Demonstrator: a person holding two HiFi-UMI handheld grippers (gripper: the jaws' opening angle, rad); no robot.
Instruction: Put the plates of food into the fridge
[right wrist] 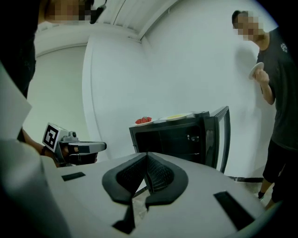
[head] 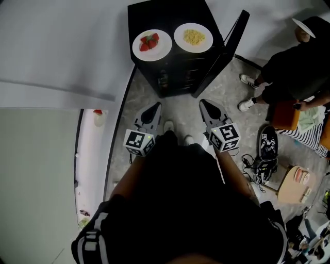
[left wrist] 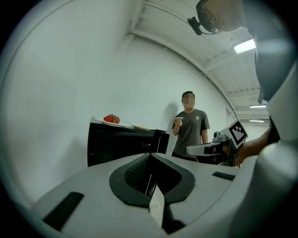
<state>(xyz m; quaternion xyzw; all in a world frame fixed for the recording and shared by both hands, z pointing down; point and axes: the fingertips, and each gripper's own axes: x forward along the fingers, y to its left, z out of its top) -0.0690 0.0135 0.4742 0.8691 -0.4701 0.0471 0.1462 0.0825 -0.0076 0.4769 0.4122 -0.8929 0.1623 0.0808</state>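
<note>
Room: white walls (head: 62, 41) and a grey speckled floor (head: 135, 98) were seen from above.
Fridge: a small black fridge (head: 170, 13) was stood on the floor against the wall. Its door (head: 229, 44) was swung open to the right.
Strawberry plate: a white plate of red strawberries (head: 152, 45) was set on top of the fridge, on the left side.
Yellow food plate: a white plate of yellow food (head: 193, 37) was set on top of the fridge too, just beside the strawberry plate, on the right.
Left tool: the left tool (head: 154, 107) was held over the floor in front of the fridge and pointed at it. Its jaws were closed together, and nothing was held between them. It was kept well apart from both plates.
Right tool: the right tool (head: 204, 103) was held beside the left tool, near the open door. Its jaws were closed together as well, and nothing was held in them.
Other person: a person in dark clothes (head: 289, 62) was seen standing to the right of the fridge, past the open door. A small white thing (right wrist: 255, 70) was held up in one hand.
</note>
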